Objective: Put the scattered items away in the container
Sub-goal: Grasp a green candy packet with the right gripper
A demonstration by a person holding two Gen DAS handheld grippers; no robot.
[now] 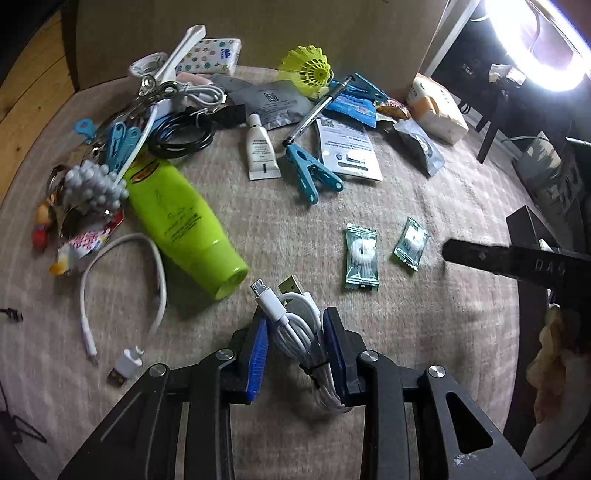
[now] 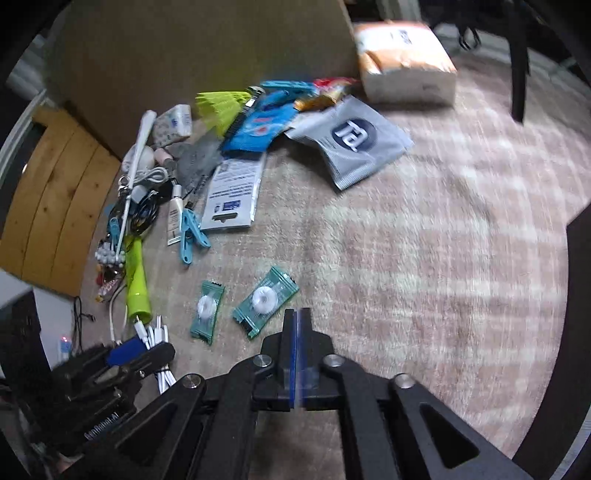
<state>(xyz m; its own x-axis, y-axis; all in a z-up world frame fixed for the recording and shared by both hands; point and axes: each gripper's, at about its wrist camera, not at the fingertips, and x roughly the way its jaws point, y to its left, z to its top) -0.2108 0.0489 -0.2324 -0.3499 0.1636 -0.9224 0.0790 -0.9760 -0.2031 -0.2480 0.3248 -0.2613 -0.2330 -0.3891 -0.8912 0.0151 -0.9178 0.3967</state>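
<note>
A bundled white USB cable [image 1: 300, 334] sits between the blue pads of my left gripper [image 1: 293, 321], which is shut on it just above the beige rug; the same gripper [image 2: 140, 350] shows at the lower left of the right wrist view. My right gripper [image 2: 299, 317] has its pads together with nothing in them, close to the right of two green wrapped candies [image 2: 207, 312] [image 2: 265, 301]. In the left wrist view those candies [image 1: 361, 258] [image 1: 410, 243] lie ahead, with the right gripper's fingertips [image 1: 480, 254] beside them. A cardboard box [image 1: 258, 29] stands behind the scattered pile.
A lime bottle [image 1: 184, 218], a loose white cable [image 1: 122, 280], a blue clothespin [image 1: 312, 173], a cream tube [image 1: 260, 151], a yellow shuttlecock [image 1: 308, 66] and several packets lie on the rug. A tissue pack [image 2: 406, 62], a grey pouch [image 2: 354, 140] and a chair leg [image 2: 519, 74] sit to the right.
</note>
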